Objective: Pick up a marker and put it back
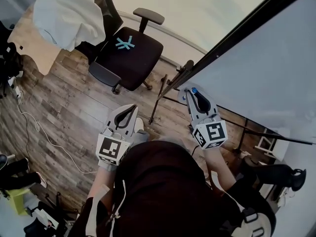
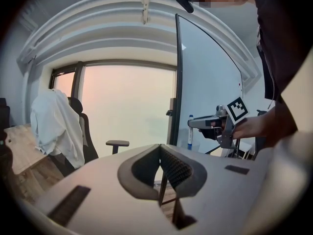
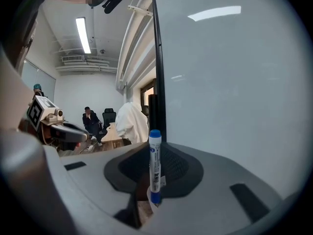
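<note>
Pick-up stage complete: right claw clenched on the upright blue marker beside the whiteboard, left claw closed and empty; putting the marker back apparently remains.

This is an office. A black desk chair stands on a wood floor, with a white cloth hung over its back. A big whiteboard stands on a frame. A long lamp shines on the ceiling, and a person sits far back, near a tabletop
</note>
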`<state>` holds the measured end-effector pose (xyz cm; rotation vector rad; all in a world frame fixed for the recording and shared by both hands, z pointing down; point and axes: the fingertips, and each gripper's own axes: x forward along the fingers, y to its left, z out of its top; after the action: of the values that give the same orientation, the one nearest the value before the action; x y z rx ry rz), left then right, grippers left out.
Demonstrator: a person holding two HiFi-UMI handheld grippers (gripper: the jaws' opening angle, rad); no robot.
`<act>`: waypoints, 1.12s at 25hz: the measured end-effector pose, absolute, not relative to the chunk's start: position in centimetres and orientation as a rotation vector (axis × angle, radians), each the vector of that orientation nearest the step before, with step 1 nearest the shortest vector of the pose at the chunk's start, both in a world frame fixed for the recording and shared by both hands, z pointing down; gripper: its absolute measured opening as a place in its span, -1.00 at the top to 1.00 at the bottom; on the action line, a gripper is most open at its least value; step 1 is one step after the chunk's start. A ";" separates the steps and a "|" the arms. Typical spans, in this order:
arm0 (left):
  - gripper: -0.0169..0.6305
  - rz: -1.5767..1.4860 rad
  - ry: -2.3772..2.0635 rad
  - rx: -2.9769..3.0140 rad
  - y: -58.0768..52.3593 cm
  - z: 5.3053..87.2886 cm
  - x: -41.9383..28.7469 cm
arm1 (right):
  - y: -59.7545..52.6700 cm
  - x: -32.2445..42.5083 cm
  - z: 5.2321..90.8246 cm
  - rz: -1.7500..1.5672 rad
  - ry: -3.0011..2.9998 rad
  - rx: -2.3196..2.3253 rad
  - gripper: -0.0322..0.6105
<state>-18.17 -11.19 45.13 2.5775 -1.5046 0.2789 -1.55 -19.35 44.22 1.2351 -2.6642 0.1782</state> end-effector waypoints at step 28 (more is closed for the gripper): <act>0.92 0.321 -1.500 2.578 -11.2 45.8 -17.7 | -18.9 -2.0 49.8 0.156 -2.559 1.167 0.65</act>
<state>-17.74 -11.20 45.85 2.5777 -1.5003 0.3215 -2.04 -18.93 49.85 1.1673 -2.5591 0.1565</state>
